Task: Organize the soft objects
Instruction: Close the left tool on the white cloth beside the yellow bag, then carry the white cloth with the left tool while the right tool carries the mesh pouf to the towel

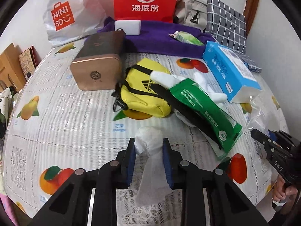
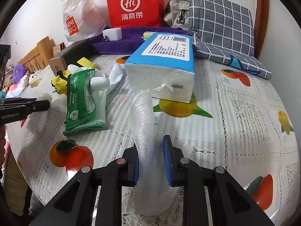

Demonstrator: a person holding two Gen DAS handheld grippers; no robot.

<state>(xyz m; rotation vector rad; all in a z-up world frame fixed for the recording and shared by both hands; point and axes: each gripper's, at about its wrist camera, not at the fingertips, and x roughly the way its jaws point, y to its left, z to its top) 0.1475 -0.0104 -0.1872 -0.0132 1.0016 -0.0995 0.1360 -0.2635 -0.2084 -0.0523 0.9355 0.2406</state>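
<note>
Left gripper [image 1: 148, 146]: closest thing in the left wrist view, blue pads nipped in on a crumpled white tissue sheet [image 1: 150, 150], held just above the table.
Right gripper [image 2: 151, 150]: pads stand apart around a white mesh drawstring pouch [image 2: 144, 124]; left pad touches it, right one looks clear, so can't call it a firm grip.
Progress: honestly looks early, nothing is sorted yet. Two soft bits are in hand, the rest is one heap.
Still loose: blue plastic-wrapped tissue pack [image 1: 231, 71], yellow fabric sports pouch with black strap [image 1: 144, 92], white knit glove [image 2: 99, 86] under a green foil sachet [image 1: 203, 109].
Surface: round table under a clear fruit-print cover over lace [image 1: 56, 113].
Room: purple towel [image 1: 160, 41], grey checked cushion [image 2: 222, 20], red paper bag [image 1: 145, 0], white plastic shopping bag [image 1: 71, 13], bronze tin box [image 1: 97, 64] along the back wall.
</note>
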